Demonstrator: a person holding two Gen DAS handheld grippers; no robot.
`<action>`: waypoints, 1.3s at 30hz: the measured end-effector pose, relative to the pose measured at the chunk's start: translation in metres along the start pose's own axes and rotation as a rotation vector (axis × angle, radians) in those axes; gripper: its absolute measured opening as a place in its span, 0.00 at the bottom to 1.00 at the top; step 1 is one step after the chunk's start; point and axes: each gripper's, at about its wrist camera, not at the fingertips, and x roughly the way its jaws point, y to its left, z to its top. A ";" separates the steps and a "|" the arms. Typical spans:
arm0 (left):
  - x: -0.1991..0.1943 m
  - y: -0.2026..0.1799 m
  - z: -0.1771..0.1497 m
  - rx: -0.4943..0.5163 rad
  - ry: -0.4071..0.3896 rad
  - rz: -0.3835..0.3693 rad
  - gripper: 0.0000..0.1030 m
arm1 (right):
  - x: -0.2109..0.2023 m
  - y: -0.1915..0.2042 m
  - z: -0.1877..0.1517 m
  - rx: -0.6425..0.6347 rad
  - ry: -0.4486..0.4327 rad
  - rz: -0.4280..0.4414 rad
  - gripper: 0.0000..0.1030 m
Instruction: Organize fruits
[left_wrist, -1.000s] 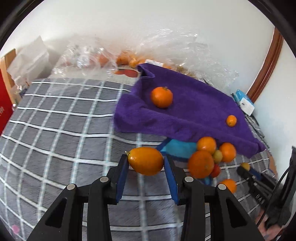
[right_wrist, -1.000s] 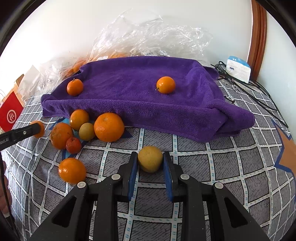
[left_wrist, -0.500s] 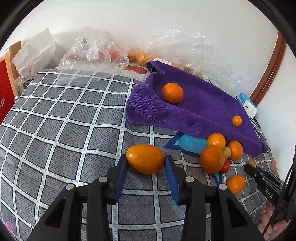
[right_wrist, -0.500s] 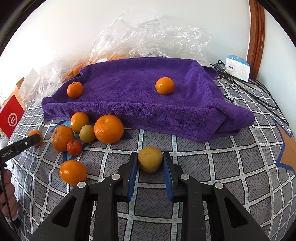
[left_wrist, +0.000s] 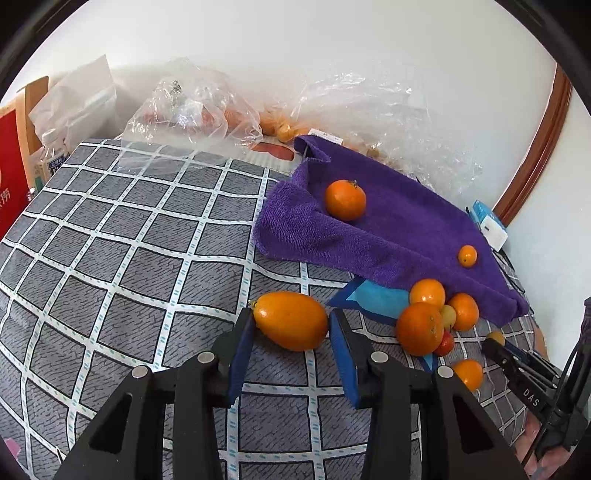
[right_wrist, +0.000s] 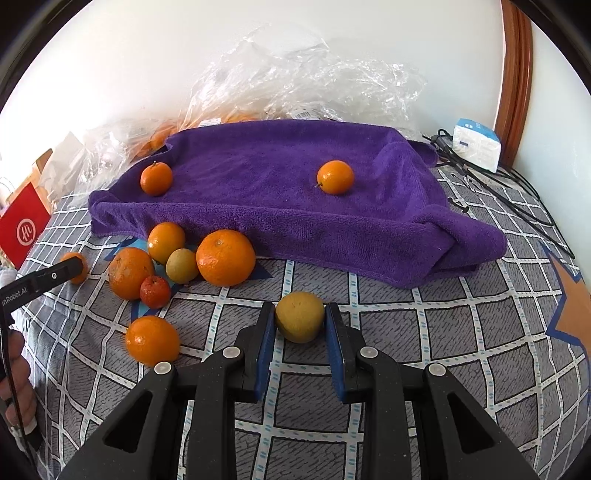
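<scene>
Fruit cluster (right_wrist: 177, 266) blocking towel's (right_wrist: 295, 206) front-left.

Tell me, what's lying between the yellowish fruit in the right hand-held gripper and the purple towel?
Only bare checked cloth separates the yellowish fruit from the purple towel; the right wrist view shows it.

A grey checked bedspread (left_wrist: 122, 236) covers the surface. Crumpled clear plastic bags (right_wrist: 306, 77) lie against the white wall, near black cables (right_wrist: 491, 184) and a red box (right_wrist: 24, 229).

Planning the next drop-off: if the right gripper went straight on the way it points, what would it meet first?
Likely the near folded edge of the purple towel; only bare checked cloth lies between. The right gripper holds a yellowish fruit.
</scene>
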 end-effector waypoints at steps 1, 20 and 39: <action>-0.001 0.000 0.000 0.002 -0.008 0.003 0.38 | 0.000 0.000 0.000 0.001 -0.001 -0.001 0.26; -0.021 -0.009 -0.002 0.043 -0.111 -0.009 0.38 | -0.003 -0.005 0.000 0.029 -0.017 0.006 0.26; -0.023 -0.004 -0.002 0.018 -0.120 -0.007 0.38 | -0.003 -0.007 0.001 0.049 -0.018 0.009 0.26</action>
